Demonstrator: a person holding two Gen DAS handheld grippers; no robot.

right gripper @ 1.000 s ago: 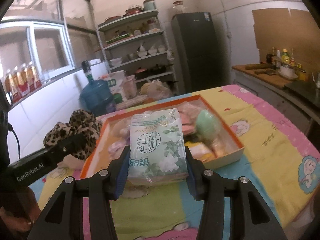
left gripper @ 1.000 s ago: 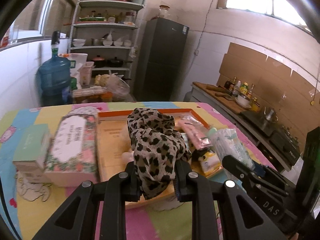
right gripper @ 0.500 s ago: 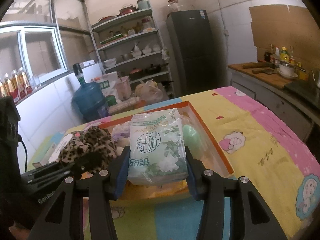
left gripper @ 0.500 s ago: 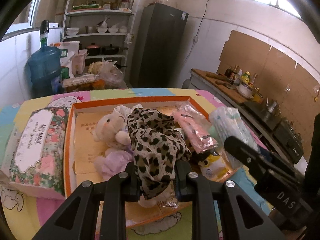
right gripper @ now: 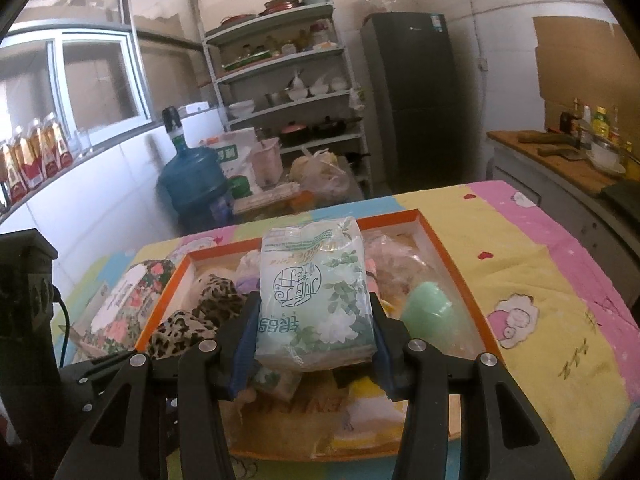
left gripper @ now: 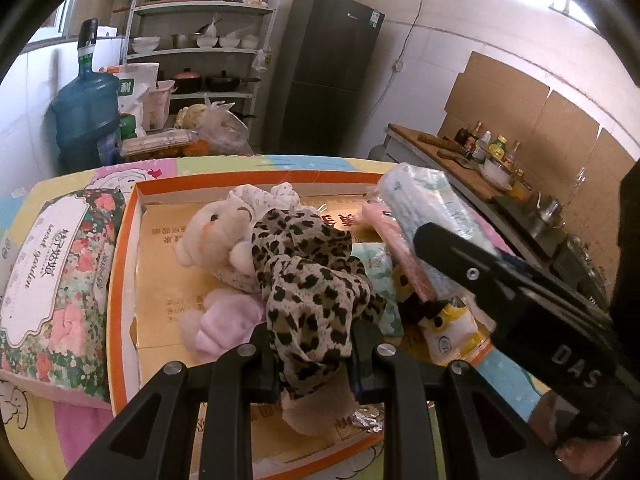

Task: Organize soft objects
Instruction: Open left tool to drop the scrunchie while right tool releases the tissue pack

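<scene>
My left gripper [left gripper: 314, 354] is shut on a leopard-print cloth [left gripper: 308, 276], hanging over the near part of the orange-rimmed box [left gripper: 124, 264]. Inside the box lie a cream and pink teddy bear [left gripper: 212, 240], a pink packet [left gripper: 396, 248] and a yellow packet [left gripper: 456, 328]. My right gripper [right gripper: 314, 340] is shut on a white and green tissue pack [right gripper: 312, 288], held above the same orange-rimmed box [right gripper: 448, 264]. The leopard-print cloth [right gripper: 200, 312] shows at left in the right wrist view, the tissue pack [left gripper: 424, 204] at right in the left wrist view.
A floral tissue box [left gripper: 52, 276] lies on the table left of the orange box. A mint green soft item [right gripper: 428, 312] sits at the box's right side. The colourful tablecloth [right gripper: 540, 280] stretches right. A water jug [right gripper: 192, 184], shelves [right gripper: 280, 80] and fridge [right gripper: 412, 96] stand behind.
Both grippers moved forward over the orange box with their loads, closing in on each other. The teddy bear came into sight in the left wrist view. Neither grip changed.
</scene>
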